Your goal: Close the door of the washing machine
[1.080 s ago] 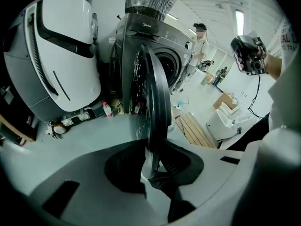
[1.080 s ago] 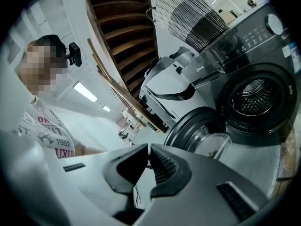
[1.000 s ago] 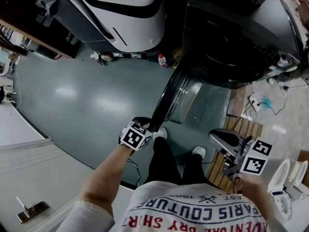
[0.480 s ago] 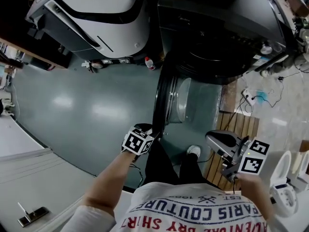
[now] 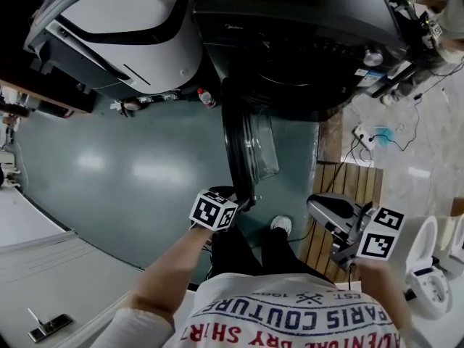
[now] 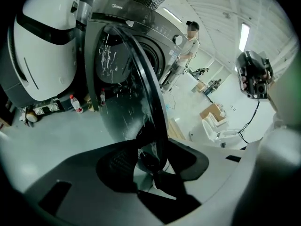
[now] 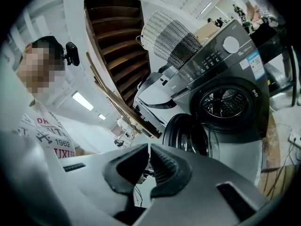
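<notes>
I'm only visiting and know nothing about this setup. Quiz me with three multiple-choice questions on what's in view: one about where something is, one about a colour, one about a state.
1. The red-capped bottle stands: A on a chair; B on the floor; C inside the drum.
2. The washing machine has a body that is: A dark grey; B yellow; C red.
3. Its door is: A shut; B taken off; C open.

Answers: B, the bottle sits on the floor beside the machines; A, the casing is dark all over; C, the door stands out from the drum opening.

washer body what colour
Dark grey washer; shows best in the right gripper view.
</notes>
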Demonstrator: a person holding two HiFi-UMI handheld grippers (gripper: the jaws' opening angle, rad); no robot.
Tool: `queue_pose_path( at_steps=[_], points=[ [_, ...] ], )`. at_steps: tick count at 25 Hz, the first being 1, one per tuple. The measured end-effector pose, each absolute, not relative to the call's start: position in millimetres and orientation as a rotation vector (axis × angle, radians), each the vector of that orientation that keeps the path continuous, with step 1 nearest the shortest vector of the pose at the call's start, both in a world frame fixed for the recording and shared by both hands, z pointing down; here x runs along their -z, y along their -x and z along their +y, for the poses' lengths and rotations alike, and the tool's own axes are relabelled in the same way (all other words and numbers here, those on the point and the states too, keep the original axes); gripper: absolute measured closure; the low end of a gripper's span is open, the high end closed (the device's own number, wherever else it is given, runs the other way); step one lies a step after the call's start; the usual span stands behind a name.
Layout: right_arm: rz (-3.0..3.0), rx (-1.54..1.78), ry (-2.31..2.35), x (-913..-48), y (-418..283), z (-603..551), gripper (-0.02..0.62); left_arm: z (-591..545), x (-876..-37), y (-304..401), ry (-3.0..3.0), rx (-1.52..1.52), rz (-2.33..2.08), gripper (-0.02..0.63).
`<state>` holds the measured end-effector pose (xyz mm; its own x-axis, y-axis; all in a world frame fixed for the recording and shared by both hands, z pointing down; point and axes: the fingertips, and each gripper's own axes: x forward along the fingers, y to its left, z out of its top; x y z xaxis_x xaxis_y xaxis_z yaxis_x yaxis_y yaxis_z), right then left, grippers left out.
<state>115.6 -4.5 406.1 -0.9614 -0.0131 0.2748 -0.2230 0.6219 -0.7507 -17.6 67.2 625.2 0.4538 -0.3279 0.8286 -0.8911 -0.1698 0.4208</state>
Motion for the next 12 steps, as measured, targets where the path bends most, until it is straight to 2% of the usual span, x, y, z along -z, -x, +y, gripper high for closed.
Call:
queue_pose_path(
  at_steps=[12],
  points=[
    [-2.6, -1.286, -0.324, -417, -192, -18, 0.569, 20, -624, -58, -1.741, -0.676, -1.014, 0.377]
  ],
)
